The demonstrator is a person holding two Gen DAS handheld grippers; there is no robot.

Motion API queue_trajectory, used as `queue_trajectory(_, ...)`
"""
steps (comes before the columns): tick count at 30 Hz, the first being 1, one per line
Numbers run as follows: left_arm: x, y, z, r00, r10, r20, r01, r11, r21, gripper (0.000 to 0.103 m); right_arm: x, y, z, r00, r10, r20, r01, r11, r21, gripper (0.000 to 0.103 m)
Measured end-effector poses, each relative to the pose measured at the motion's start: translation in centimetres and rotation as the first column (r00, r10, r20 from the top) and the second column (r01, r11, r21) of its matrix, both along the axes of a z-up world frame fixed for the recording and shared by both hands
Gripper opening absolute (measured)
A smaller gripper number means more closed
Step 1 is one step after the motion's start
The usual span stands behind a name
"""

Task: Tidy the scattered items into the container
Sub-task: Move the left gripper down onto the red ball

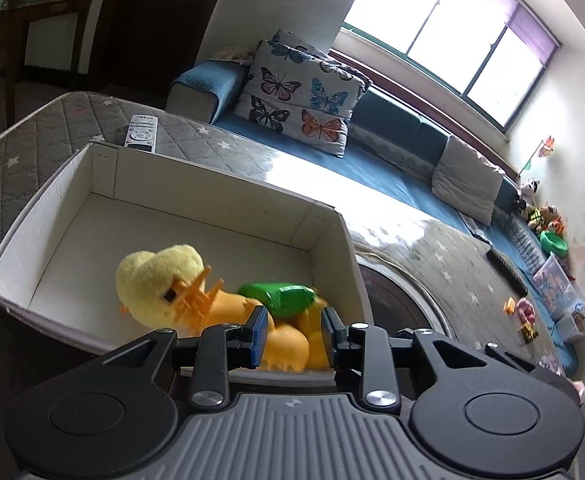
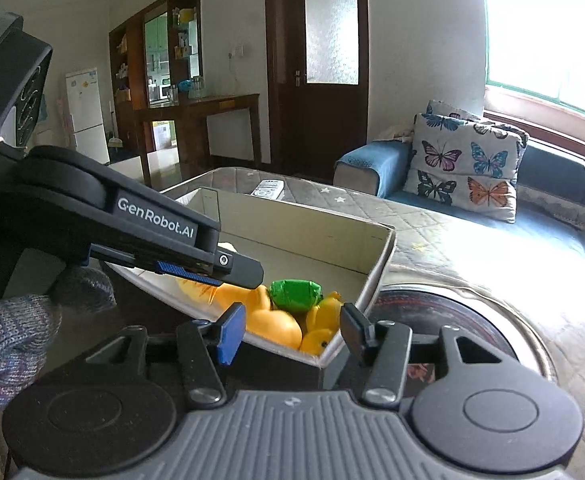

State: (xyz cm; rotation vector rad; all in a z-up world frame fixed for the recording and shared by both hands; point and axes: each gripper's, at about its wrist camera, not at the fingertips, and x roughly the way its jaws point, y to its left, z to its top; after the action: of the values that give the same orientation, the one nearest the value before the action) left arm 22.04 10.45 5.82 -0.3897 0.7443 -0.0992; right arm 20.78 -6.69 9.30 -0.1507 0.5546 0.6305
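Blue pads on the left gripper (image 1: 293, 334) stand spread, with the orange and yellow toys showing in the gap but nothing pinched; from the right wrist view its fingers hang just over the near end of the cardboard box (image 2: 376, 258). The right gripper (image 2: 292, 330) is also spread and empty, its fingers straddling the box's near corner from outside.

Inside the box, bunched at that near end, lie a yellow plush duck (image 1: 160, 280), several yellow rubber ducks (image 2: 326, 314), an orange rounded toy (image 2: 270, 326) and a green foil-wrapped piece (image 1: 278, 296). The rest of the box floor is bare. Behind it on the quilted grey cover (image 1: 44, 140) rests a white remote control (image 1: 142, 132).

The risk, as I judge it, sits at the corner: the right fingers could catch the thin wall on any inward move and tip or shove the box. The pile could also spill over the near rim.
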Motion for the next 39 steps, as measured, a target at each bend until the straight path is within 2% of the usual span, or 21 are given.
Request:
queue_trajectory(2, -0.7, -0.6, 0.2, 1.000, -0.012, 0.005, 0.012, 1.000, 0.008, 0.032, -0.8, -0.6, 0.2, 1.000, -0.005, 0.008, 0.005, 1.000, 0.001, 0.054)
queue_trajectory(6, -1.9, -1.7, 0.2, 0.999, -0.030, 0.012, 0.030, 0.999, 0.017, 0.032, -2.5, -1.7, 0.3, 1.000, -0.016, 0.025, 0.016, 1.000, 0.001, 0.063)
queue_trajectory(12, -3.5, -3.8, -0.5, 0.997, -0.072, 0.005, 0.072, 0.997, 0.021, 0.032, -5.3, -3.5, -0.1, 0.998, -0.052, 0.031, 0.052, 0.999, -0.007, 0.069)
queue_trajectory(27, -5.8, -9.5, -3.8, 0.978, -0.194, -0.076, 0.197, 0.980, 0.030, 0.032, -10.1, -9.3, -2.8, 0.984, -0.179, 0.016, 0.180, 0.983, -0.040, 0.072)
queue_trajectory(39, -5.3, -13.7, -5.4, 0.956, -0.268, -0.123, 0.274, 0.961, 0.034, 0.032, -10.0, -15.1, -4.6, 0.943, -0.333, -0.024, 0.333, 0.943, -0.008, 0.073)
